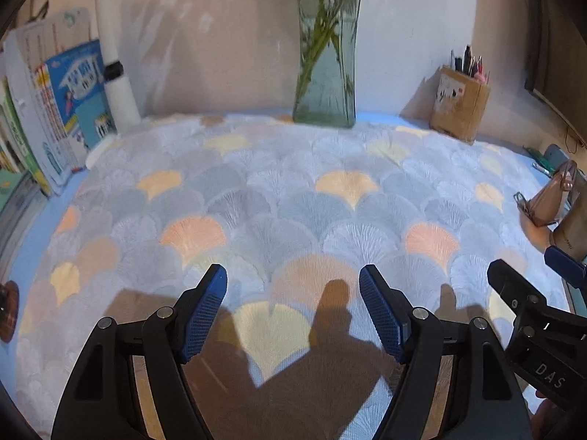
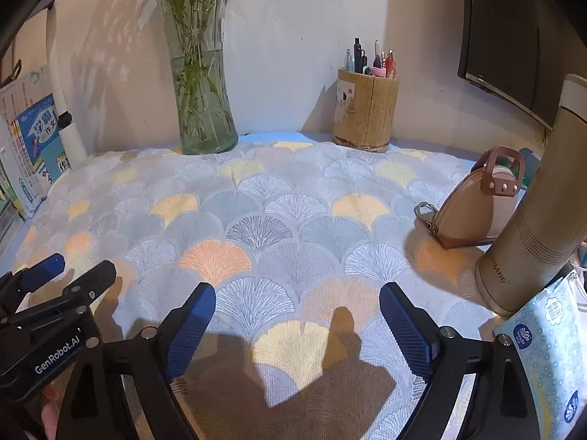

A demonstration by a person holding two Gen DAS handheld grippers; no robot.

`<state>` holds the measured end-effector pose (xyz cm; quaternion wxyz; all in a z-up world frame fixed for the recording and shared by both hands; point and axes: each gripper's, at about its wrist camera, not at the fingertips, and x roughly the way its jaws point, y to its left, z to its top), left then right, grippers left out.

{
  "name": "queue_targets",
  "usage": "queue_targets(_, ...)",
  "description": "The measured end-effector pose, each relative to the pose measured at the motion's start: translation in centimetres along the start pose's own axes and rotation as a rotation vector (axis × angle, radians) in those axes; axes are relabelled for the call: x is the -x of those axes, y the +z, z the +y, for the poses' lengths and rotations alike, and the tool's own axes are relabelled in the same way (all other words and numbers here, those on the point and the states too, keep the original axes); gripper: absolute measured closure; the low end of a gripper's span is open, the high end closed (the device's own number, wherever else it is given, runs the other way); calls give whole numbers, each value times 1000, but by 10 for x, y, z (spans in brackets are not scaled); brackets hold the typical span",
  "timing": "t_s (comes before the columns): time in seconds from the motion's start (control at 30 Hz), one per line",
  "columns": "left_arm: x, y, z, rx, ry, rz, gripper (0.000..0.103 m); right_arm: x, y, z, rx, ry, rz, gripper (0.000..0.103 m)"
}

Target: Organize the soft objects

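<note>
A soft quilted cloth point(image 1: 293, 198) printed with grey, yellow and orange fan shapes covers the desk; it also fills the right wrist view as the cloth point(image 2: 279, 220). My left gripper point(image 1: 293, 286) hangs open just above its near part, nothing between the blue pads. My right gripper point(image 2: 297, 300) is open as well, wide, over the same near area with nothing between its fingers. Each gripper shows in the other's view: the right one point(image 1: 528, 293) at the right edge, the left one point(image 2: 66, 275) at the left edge. A blue-patterned tissue pack point(image 2: 550, 359) lies at the near right.
A glass vase with green stems point(image 1: 326, 84) stands at the back, a wooden pen holder point(image 2: 367, 110) to its right. A tan flask point(image 2: 532, 212) and a small brown pouch point(image 2: 473, 212) sit at the right. Books point(image 1: 66, 110) and a white lamp post line the left. A dark monitor point(image 2: 521, 29) hangs upper right.
</note>
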<state>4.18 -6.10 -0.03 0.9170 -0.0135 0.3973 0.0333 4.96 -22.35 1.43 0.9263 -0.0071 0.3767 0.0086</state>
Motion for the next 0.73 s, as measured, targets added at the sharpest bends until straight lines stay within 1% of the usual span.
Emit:
queue_targets(0.07,-6,0,0,-6,-30,40,30,-1,0,1,7,-4,3,12)
queue_targets(0.1,-7,-1,1,-2,-23,44,30,-1,0,1,6,-5,5,11)
queue_targets(0.23,-6,-2,0,-8,-17,36,30,-2,0,-1,-1,0,12,7)
queue_targets(0.37,-8,-3,-3,-19,-15,46,30,-3,0,-1,4,-3,18,7)
queue_targets(0.47,-8,-1,-1,-13,-15,36,29,-3,1,-1,5,-2,19,6)
queue_targets(0.57,-8,0,5,13,-10,34,29,-5,1,-1,7,0,30,6)
queue_targets(0.7,-2,0,11,43,0,-10,29,-6,1,-2,8,2,31,6)
queue_targets(0.73,-2,0,11,40,3,-6,29,-7,1,-2,7,3,32,6)
